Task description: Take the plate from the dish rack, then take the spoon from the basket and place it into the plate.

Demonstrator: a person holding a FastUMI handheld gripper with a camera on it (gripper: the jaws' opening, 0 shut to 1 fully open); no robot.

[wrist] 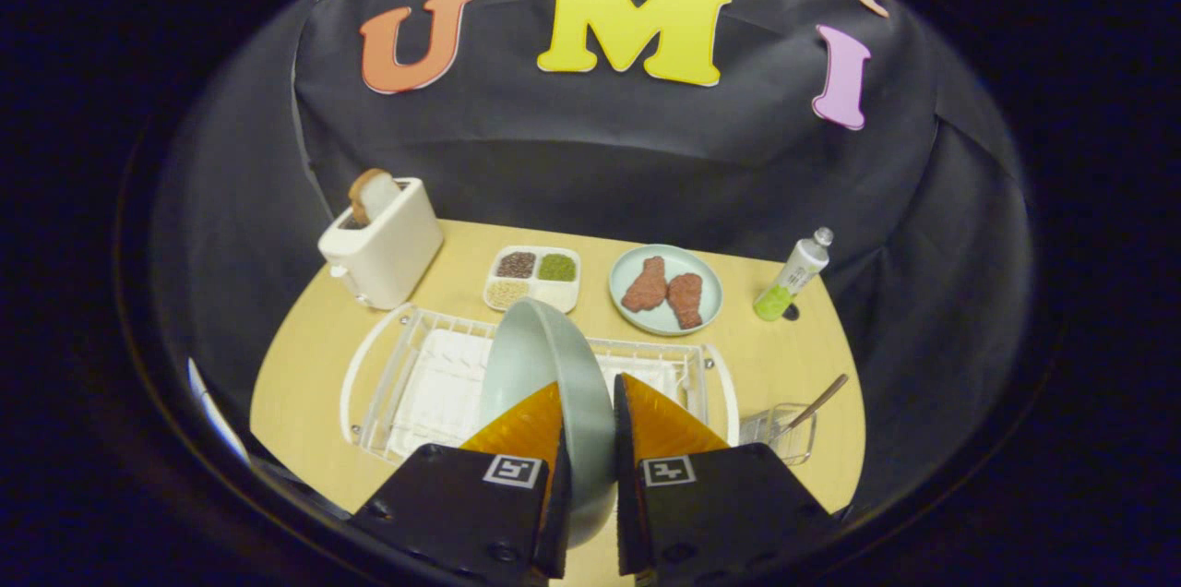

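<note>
I have the gripper (590, 412) closed on the plate (544, 365), one finger pressing each face, the pale grey-green dish standing on edge between them and raised above the dish rack (406, 384). The jaws are nearly together, parted only by the plate's thickness. The white wire rack sits on the wooden tabletop (304, 365) just ahead of the fingers, near the table's front edge, its bed lined with a white mat.

At the rack's right end, a small clear basket (784, 435) holds the spoon (817, 407), whose handle leans up and away toward the right edge of the tabletop. Spoon and plate are well apart.

Beyond the rack, toward the back edge, a second plate (666, 290) carries two brown pieces of chicken (664, 292). Just to its left lies a white four-part tray (533, 278) of grains and seeds. At the back left corner stands a cream toaster (380, 241) with a slice of bread (371, 195) poking from its slot. At the back right corner, a tube (792, 278) with a green base and white cap stands tilted.
</note>
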